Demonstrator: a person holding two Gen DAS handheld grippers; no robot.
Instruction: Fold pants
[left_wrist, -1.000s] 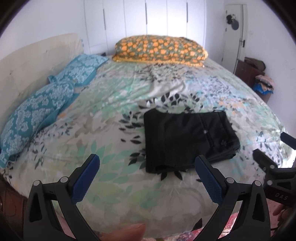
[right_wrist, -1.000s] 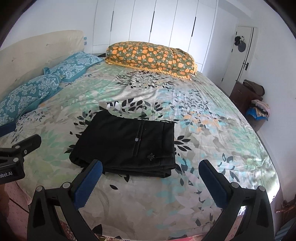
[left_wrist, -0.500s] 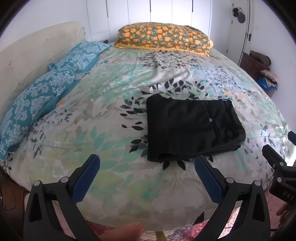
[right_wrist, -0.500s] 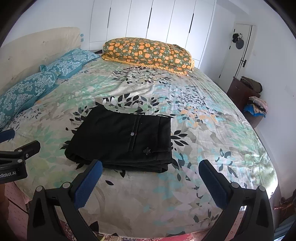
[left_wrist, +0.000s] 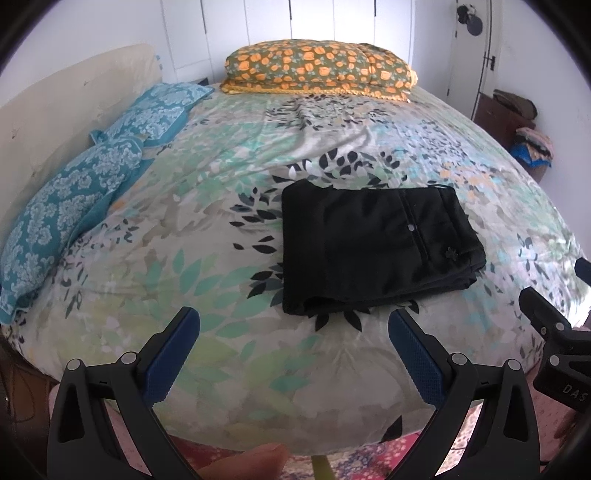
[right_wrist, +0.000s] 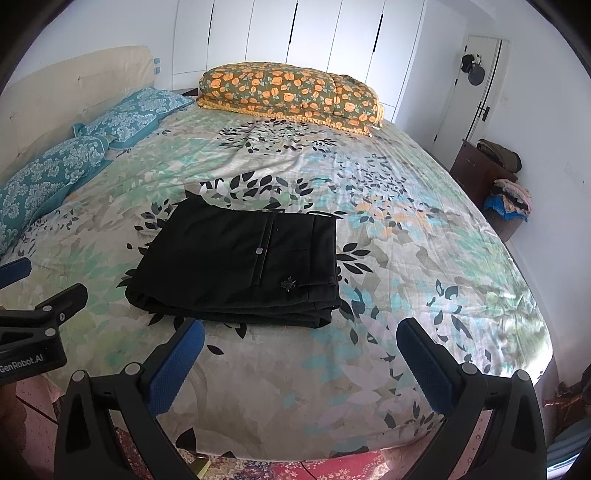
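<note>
Black pants (left_wrist: 373, 247) lie folded into a flat rectangle on the floral bedspread (left_wrist: 207, 229), near the bed's front edge. They also show in the right wrist view (right_wrist: 243, 266), with a small button on top. My left gripper (left_wrist: 293, 350) is open and empty, held back from the bed's front edge, short of the pants. My right gripper (right_wrist: 301, 360) is open and empty, also back from the edge. The right gripper shows at the right edge of the left wrist view (left_wrist: 554, 332). The left gripper shows at the left edge of the right wrist view (right_wrist: 40, 317).
An orange floral quilt (right_wrist: 291, 96) lies at the far side of the bed. Teal pillows (right_wrist: 74, 158) lie along the cream headboard (right_wrist: 70, 92) on the left. White wardrobe doors (right_wrist: 314, 40) stand behind. A dark cabinet with clothes (right_wrist: 495, 173) stands at the right by a door.
Both grippers have drawn back and risen from the bed, so the pants sit farther away in view. The pants have not moved. Both grippers stay open.
</note>
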